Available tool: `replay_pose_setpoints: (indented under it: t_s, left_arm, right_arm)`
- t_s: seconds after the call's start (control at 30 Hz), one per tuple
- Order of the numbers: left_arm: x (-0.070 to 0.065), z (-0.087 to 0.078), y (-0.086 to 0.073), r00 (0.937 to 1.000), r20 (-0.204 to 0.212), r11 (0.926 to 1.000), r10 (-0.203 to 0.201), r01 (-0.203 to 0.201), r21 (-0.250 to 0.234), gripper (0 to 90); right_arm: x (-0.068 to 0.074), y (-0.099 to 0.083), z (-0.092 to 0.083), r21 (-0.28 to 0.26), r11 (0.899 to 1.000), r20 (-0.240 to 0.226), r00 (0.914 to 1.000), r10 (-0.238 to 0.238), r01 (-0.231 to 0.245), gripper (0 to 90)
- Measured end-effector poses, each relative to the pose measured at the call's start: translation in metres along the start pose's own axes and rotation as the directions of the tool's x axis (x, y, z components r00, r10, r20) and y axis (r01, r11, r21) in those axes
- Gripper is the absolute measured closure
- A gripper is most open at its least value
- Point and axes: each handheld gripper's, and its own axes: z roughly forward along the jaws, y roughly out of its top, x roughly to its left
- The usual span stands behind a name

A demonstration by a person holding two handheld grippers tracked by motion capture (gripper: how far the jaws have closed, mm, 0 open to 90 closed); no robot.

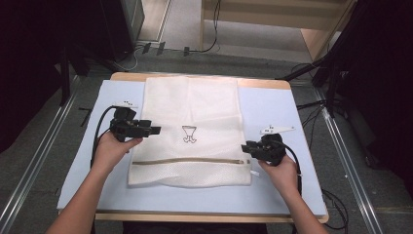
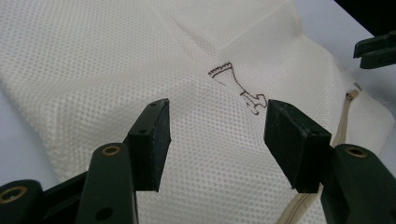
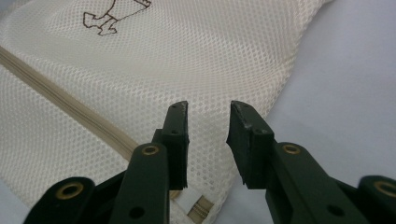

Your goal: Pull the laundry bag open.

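table: blue mat (image 1: pixel 272 105), mesh bag (image 1: pixel 195 105) flat at centre
left gripper (image 1: pixel 157 130): 9 o'clock edge, jaws apart, empty
right gripper (image 1: pixel 245 147): 4 o'clock by zip (image 1: pixel 190 161) end, jaws apart, probably lining up to unzip

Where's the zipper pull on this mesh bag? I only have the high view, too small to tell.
Observer: In the right gripper view the zipper ends just below the right gripper, at the bag's near edge; a white tab lies there.
Operator: Right jaws holding anything?
Observer: No. They stand apart above the mesh laundry bag with nothing between them.
Operator: And the left?
Observer: The left gripper is wide open over the bag, aimed toward the printed brown logo, pads clear of the mesh.
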Motion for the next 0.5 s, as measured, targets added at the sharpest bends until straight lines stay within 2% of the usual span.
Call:
replay_pose_setpoints:
  t_s: [0.23,0.4,0.5]
  left_arm:
    - [-0.014,0.011,0.005,0.9991,0.026,0.9994,0.034,-0.035,0.008,41.3]
    - [-0.021,0.019,0.009,0.9972,0.047,0.9981,0.059,-0.06,0.017,41.1]
    - [-0.024,0.024,0.01,0.9961,0.057,0.9976,0.067,-0.068,0.014,40.5]
  right_arm:
    - [0.0,-0.007,0.002,0.047,0.999,-0.037,0.999,0.024,-0.022,85.9]
    - [0.001,-0.013,0.007,0.085,0.996,-0.036,0.9993,0.012,-0.009,88.8]
    - [0.003,-0.015,0.006,0.088,0.996,-0.034,0.9994,0.008,-0.005,89.4]
